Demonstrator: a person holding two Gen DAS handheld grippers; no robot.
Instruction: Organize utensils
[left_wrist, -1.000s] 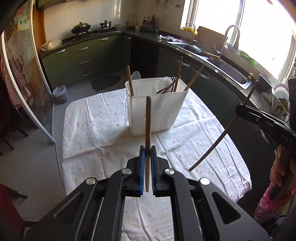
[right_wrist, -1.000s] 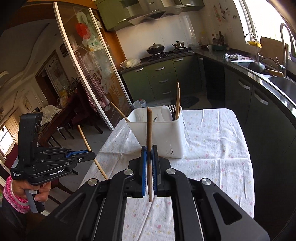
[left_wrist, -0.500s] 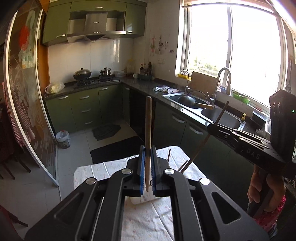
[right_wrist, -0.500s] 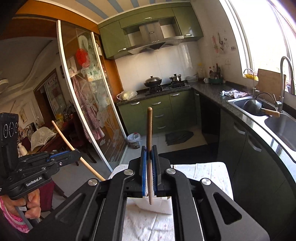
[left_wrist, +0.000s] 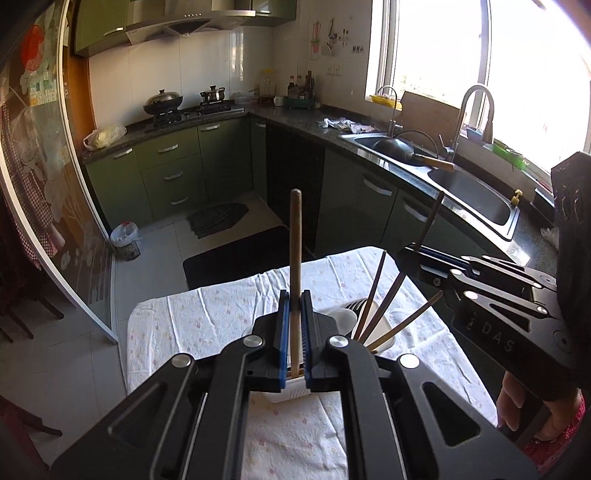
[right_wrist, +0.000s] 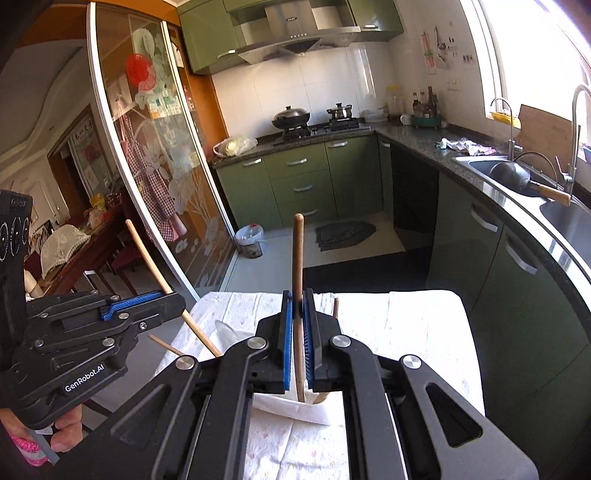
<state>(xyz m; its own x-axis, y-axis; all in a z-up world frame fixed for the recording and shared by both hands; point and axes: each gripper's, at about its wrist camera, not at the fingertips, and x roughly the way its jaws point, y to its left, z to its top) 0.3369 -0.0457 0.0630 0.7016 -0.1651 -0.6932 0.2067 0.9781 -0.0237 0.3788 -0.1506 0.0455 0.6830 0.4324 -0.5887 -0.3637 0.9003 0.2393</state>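
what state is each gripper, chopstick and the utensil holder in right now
left gripper: shut on a chopstick
left chopstick: upright, clamped between the pads
right gripper: shut on a chopstick
right chopstick: upright, clamped
white utensil holder: on the table, chopsticks leaning inside
tablecloth: spread over the table

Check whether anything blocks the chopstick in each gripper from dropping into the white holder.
Nothing solid bars either path. The left gripper and right gripper each clamp a chopstick above the white holder. Only the chopsticks already leaning in it crowd its right side.
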